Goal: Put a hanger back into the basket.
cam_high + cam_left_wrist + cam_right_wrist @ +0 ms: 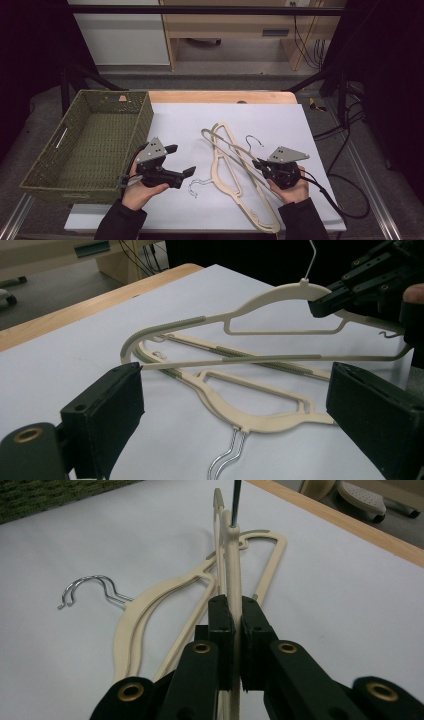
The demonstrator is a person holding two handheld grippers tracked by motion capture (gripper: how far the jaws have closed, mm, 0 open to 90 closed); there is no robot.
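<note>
Far to the left of your left gripper (pixel 181 160) sits the woven green basket (pixel 75 165), open-topped and with nothing in it that the high view shows. That gripper hovers with its jaws spread wide and nothing between them. Ahead of it and to its right, flat on the white sheet (pixel 170 125), lies the lower cream hanger (pixel 260 412). Its chrome hook (pixel 227 457) points back toward you, just ahead of the open jaws and between them in the left gripper view. Its long axis runs away from you and slants across the sheet.

Further right, your right gripper (pixel 232 640) is clamped on the upper cream hanger (pixel 229 555), pinching the thin plastic frame edge-on near the neck. That hanger is tilted up off the sheet, its wire hook (pixel 311 260) rising above the neck and its far shoulder resting across the lower hanger. The two are touching where they cross.

My judgement: the lifted hanger must cross leftward to reach the basket, and your left gripper is the nearer one to both the basket and the hanger left lying flat.

I can read no brand, label or writing on either hanger, the basket or the grippers.
</note>
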